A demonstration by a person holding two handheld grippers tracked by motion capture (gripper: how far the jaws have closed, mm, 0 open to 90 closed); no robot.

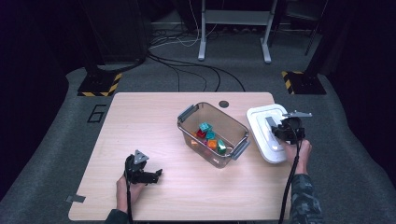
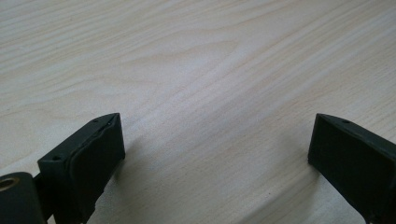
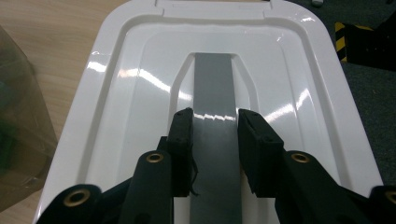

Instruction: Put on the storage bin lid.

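High view: a pale wooden table [image 1: 140, 116] on grey carpet, cables trailing at twelve o'clock, a clear bin [image 1: 212, 134] of small colored blocks [image 1: 211, 137] too small to name, and the white lid [image 1: 267, 133] at three o'clock under the right gripper [image 1: 275, 128]. Left gripper view: the left gripper [image 2: 215, 144] spreads wide over bare wood, grasping nothing. Right gripper view: jaws clamp the lid's grey handle strip [image 3: 213, 93], near edge cut off.

One bin [image 1: 233, 122], one lid [image 1: 261, 122]
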